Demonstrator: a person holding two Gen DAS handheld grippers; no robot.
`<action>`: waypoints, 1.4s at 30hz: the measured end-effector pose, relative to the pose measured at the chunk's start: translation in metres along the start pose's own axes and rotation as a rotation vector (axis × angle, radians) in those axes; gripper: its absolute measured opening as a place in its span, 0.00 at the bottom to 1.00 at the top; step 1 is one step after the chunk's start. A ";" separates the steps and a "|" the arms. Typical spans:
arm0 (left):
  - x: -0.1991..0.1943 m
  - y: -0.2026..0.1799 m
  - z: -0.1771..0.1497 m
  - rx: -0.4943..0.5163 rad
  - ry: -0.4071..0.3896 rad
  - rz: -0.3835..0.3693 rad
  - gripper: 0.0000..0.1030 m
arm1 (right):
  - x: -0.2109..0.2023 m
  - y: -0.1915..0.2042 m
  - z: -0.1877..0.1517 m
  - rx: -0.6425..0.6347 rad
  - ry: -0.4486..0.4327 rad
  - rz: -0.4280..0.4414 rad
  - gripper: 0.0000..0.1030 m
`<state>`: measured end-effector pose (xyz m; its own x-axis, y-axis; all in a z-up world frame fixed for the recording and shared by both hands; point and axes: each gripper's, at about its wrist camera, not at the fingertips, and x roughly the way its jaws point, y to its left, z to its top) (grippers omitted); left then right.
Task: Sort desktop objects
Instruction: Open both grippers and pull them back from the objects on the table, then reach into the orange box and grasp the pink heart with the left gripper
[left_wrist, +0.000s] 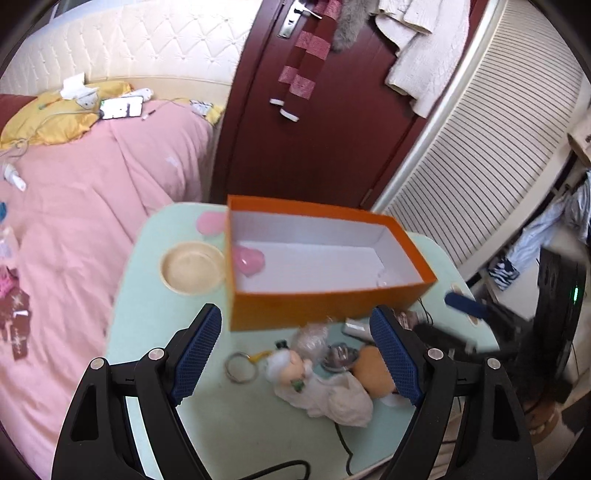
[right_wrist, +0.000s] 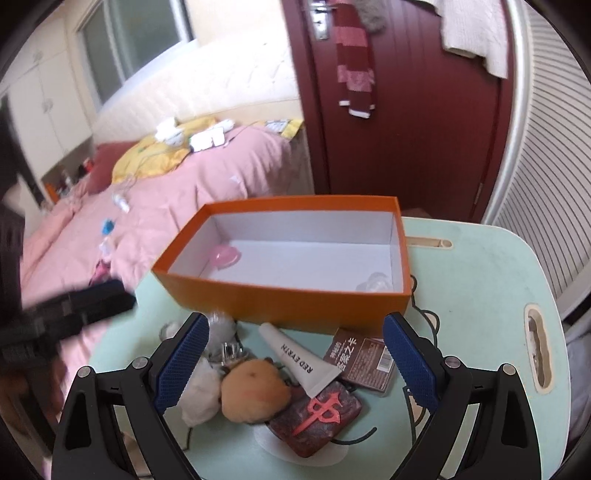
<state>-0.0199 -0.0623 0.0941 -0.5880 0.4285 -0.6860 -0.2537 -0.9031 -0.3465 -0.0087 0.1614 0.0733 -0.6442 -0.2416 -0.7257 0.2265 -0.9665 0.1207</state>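
Left gripper (left_wrist: 295, 354) apart (empty), right gripper (right_wrist: 293, 360) apart, orange box (left_wrist: 295, 308) beyond.

We are in a home bedroom: a bed (left_wrist: 92, 192) under a pink quilt with a padded cream headboard (left_wrist: 147, 40), a dark red door (left_wrist: 314, 122) hung with clothes, and a small mint surface (right_wrist: 480, 266) beside the bed.
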 end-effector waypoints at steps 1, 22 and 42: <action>0.000 0.002 0.005 -0.008 0.002 0.007 0.80 | 0.001 0.002 -0.002 -0.022 0.003 -0.008 0.93; 0.063 -0.018 0.073 0.131 0.159 0.194 0.80 | 0.009 -0.003 -0.035 -0.004 0.051 0.192 0.93; 0.162 -0.009 0.107 0.039 0.635 0.129 0.56 | 0.010 -0.039 -0.038 0.150 0.080 0.273 0.93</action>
<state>-0.1950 0.0123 0.0542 -0.0505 0.2396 -0.9696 -0.2457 -0.9439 -0.2205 0.0033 0.2001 0.0354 -0.5140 -0.4920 -0.7026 0.2688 -0.8703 0.4127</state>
